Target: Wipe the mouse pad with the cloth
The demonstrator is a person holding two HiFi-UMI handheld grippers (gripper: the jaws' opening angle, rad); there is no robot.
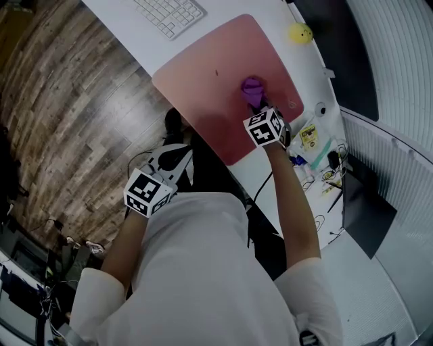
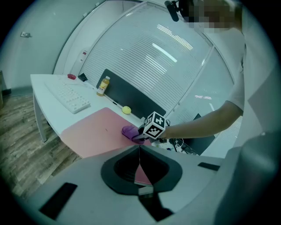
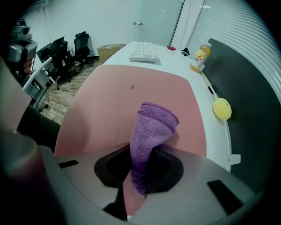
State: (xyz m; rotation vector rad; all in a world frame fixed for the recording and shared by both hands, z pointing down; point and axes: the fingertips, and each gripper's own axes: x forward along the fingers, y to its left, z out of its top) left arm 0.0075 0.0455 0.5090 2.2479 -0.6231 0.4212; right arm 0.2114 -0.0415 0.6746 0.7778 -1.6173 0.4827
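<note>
You're at the wiping step on the white desk [image 1: 111, 17], with the pink mouse pad [image 1: 210, 74] spread out ahead of and beneath your right gripper [image 1: 260, 107]. That gripper is pinching the purple cloth [image 1: 252, 88] between its jaws. In the right gripper view, the cloth runs up from between the jaws and bunches into a folded wad just beyond the tips, resting on the pad's near-right part. Your left gripper [image 1: 177, 157] hangs well back from the desk edge, off the pad, its jaws pressed together on nothing. A keyboard [image 1: 169, 13] lies beyond the pad's far edge, and a yellow ball [image 1: 300, 32] sits on the desk ahead and to the right of the right gripper, well apart from the cloth. Most of the pad lies forward and left of the cloth, so the work looks far from done. The next move likely calls for pressing the wad flat to the surface and sweeping it away from you — across to the left, too — while keeping the pinch firm.
</note>
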